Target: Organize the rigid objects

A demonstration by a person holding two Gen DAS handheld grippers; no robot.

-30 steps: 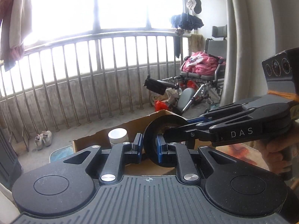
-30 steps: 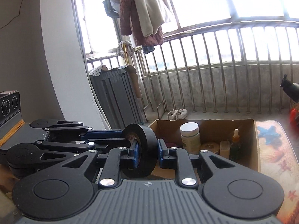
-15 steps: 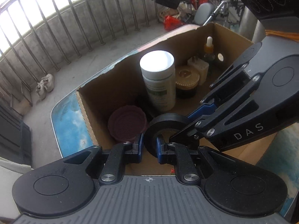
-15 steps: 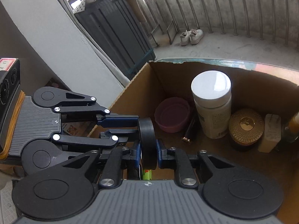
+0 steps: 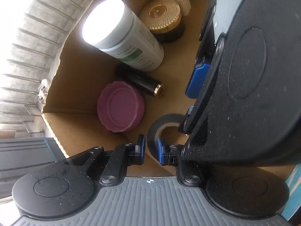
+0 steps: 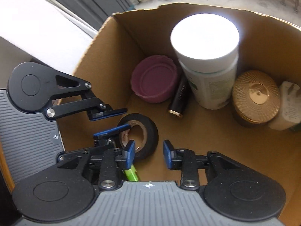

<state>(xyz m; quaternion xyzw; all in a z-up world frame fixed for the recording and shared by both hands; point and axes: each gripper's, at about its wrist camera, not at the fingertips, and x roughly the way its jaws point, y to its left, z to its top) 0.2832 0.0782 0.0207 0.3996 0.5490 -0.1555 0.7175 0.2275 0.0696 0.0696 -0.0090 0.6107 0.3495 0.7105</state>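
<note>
Inside the cardboard box [image 6: 120,56], the left gripper [image 5: 151,148] pinched the wall of the black tape roll [image 6: 144,131] near the box floor. The right gripper [image 6: 149,151] was opening, its pads clear of the roll between them.

white bottle [image 6: 210,86] label print, illegible
</note>
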